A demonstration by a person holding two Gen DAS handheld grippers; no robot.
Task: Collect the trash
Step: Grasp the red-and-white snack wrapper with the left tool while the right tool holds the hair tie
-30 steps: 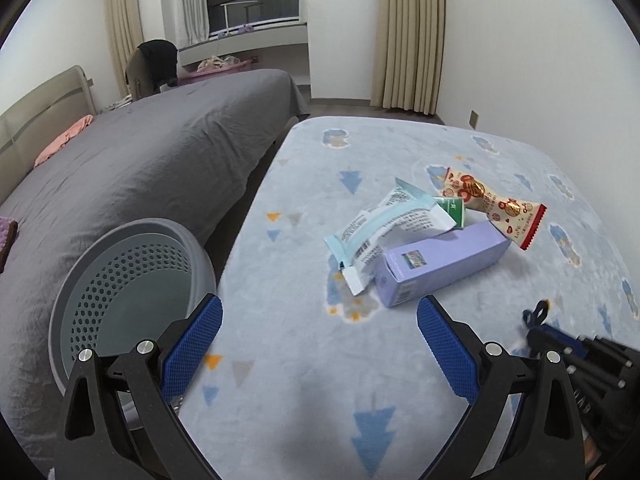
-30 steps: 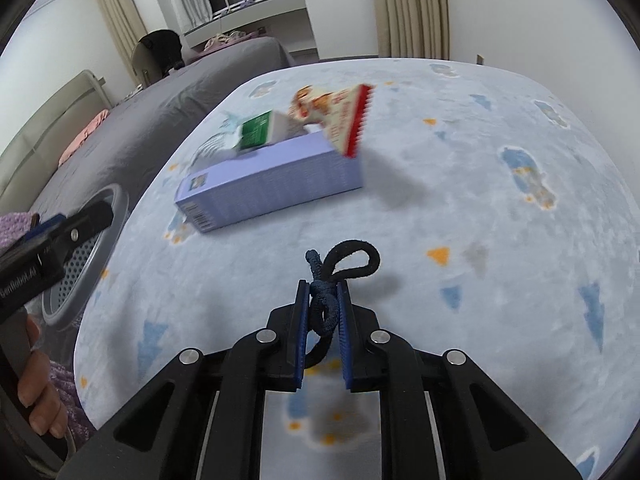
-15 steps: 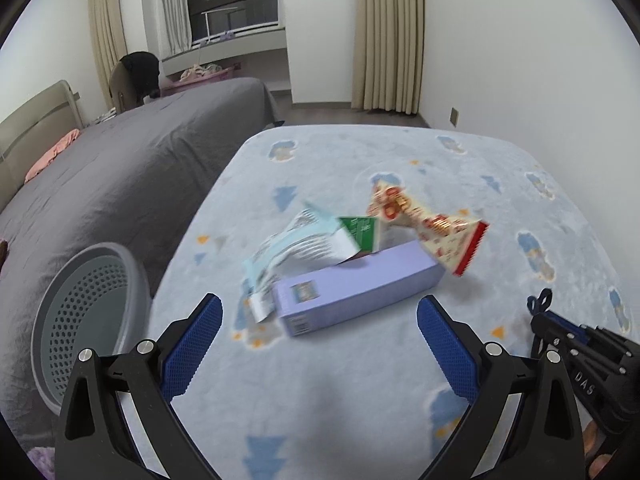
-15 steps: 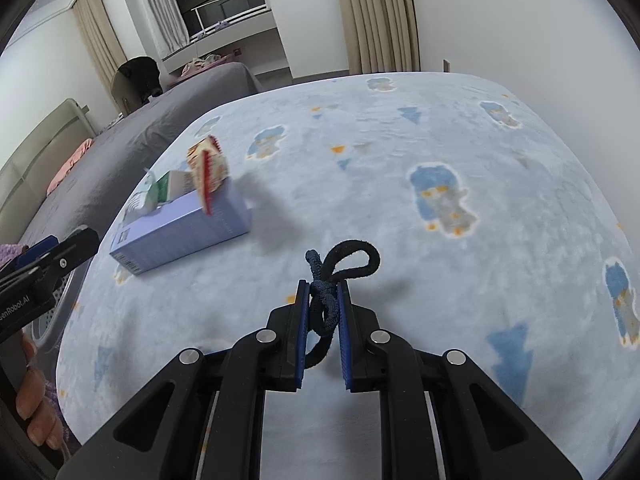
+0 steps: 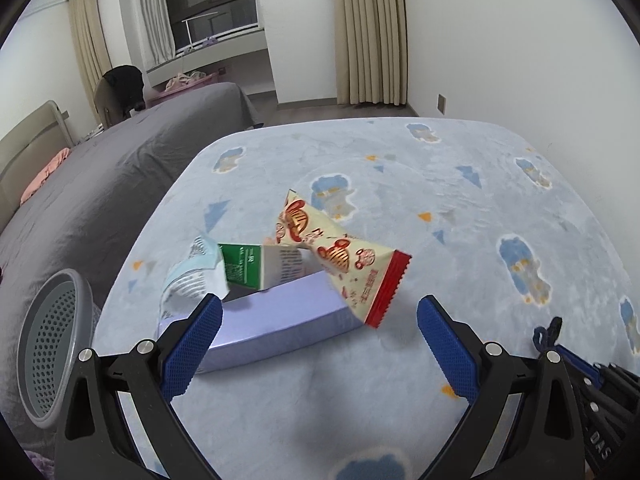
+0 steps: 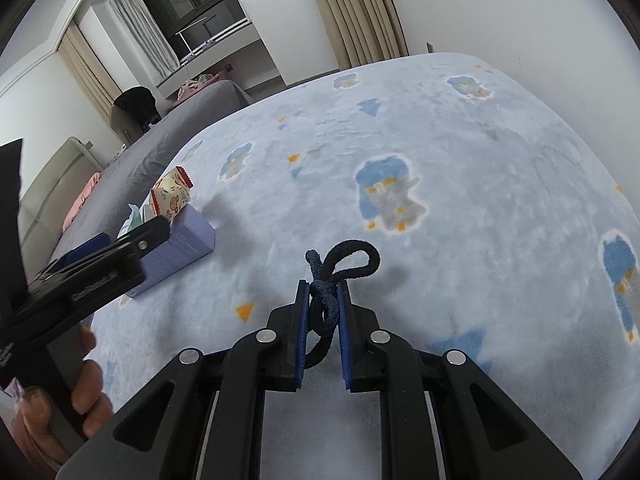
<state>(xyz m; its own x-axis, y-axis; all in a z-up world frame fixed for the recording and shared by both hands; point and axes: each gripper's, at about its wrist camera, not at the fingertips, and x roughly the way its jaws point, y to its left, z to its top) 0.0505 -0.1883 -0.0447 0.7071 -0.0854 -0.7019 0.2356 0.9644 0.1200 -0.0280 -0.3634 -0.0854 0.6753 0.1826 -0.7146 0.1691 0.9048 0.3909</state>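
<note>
Progress: judging by these views, most of the collecting is still waiting to be done; four pieces of trash are sitting in one heap on the pale blue fleece blanket point(image 5: 460, 208), and the grey perforated plastic basket point(image 5: 44, 360) is showing no trash in the part of its inside that can be seen.
Left tongs: the left gripper point(image 5: 318, 326) is standing wide and empty, framing the near end of the heap, with its left pad overlapping the box in the picture; whether it is touching I cannot tell.
Right tongs: the right gripper point(image 6: 323, 305) is squeezing narrow on a dark navy knotted cord loop point(image 6: 350, 258), which is sticking out ahead of the pads above the blanket.
Heap: the long lilac cardboard box point(image 5: 276, 320) is lying flat, its long axis running from lower left to upper right in the left view, near end toward the basket side.
On top: the cream snack wrapper with the red crimped edge point(image 5: 340, 256) is leaning across the box's far end, red edge pointing down and right; the small green-and-white carton point(image 5: 260, 266) and the crumpled white-and-blue plastic packet point(image 5: 192, 276) are resting against the box's far side.
Basket: standing beside the blanket's left edge, near the heap.
</note>
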